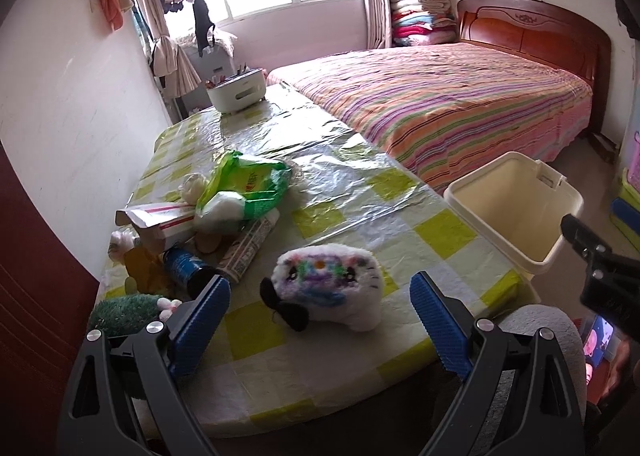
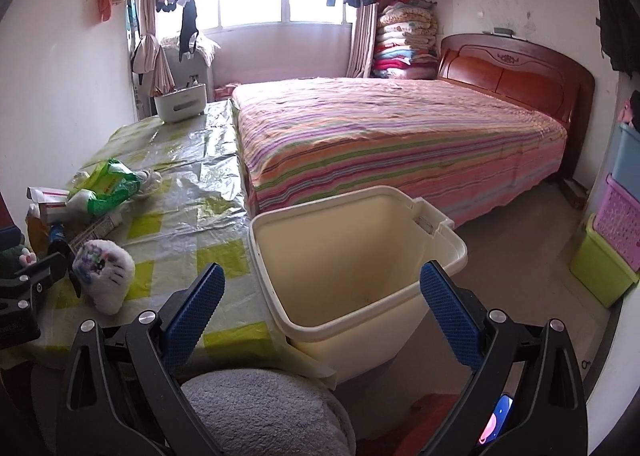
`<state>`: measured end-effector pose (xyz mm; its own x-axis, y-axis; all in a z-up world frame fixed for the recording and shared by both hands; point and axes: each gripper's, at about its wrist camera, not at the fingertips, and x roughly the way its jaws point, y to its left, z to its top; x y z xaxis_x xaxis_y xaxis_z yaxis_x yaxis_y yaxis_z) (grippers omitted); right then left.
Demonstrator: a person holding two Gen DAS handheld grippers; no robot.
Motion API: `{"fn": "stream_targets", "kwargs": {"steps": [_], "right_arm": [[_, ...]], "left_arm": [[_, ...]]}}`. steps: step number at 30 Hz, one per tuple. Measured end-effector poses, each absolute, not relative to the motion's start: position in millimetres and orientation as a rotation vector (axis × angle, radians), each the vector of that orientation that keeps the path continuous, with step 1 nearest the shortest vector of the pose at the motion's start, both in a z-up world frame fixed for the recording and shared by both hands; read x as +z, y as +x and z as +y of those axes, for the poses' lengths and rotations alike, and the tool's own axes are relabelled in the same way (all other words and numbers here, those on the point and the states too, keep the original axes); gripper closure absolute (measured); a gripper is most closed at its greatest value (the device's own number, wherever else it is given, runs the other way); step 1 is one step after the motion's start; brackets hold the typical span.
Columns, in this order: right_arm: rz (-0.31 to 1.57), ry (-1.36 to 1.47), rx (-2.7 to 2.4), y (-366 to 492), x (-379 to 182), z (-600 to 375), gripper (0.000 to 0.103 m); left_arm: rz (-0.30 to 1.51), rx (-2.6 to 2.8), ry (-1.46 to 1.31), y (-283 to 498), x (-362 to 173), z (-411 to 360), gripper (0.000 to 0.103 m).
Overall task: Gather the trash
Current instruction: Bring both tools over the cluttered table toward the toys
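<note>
A cream trash bin [image 1: 516, 212] [image 2: 352, 256] stands on the floor at the table's right side, empty. Trash lies in a heap at the table's left: a green plastic bag [image 1: 248, 186] [image 2: 110, 184], a red-and-white carton [image 1: 160, 216] [image 2: 46, 194], a printed tube [image 1: 246, 246] and a blue bottle [image 1: 186, 264]. A white plush cat [image 1: 332, 286] [image 2: 104, 276] lies just beyond my left gripper [image 1: 320, 304], which is open and holds nothing. My right gripper [image 2: 320, 296] hangs open over the bin's near rim, with nothing in it.
A table [image 1: 400, 224] with a yellow-checked plastic cover abuts a striped bed [image 1: 440, 104]. A white box [image 1: 238, 90] sits at the table's far end. A green plush [image 1: 128, 310] lies at the table's near left. A grey cushioned stool [image 2: 264, 412] is below. Coloured crates [image 2: 616, 232] stack at right.
</note>
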<state>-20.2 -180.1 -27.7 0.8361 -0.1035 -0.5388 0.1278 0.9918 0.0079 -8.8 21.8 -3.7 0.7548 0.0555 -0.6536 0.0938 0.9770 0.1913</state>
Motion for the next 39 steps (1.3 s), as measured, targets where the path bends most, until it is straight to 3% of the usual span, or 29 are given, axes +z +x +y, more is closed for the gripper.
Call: {"fn": "stream_targets", "kwargs": {"steps": [39], "right_arm": [[0.549, -0.049, -0.071, -0.4, -23.4, -162.7, 0.006]], "left_arm": [[0.754, 0.031, 0.185, -1.7, -12.8, 43.2, 0.014]]}}
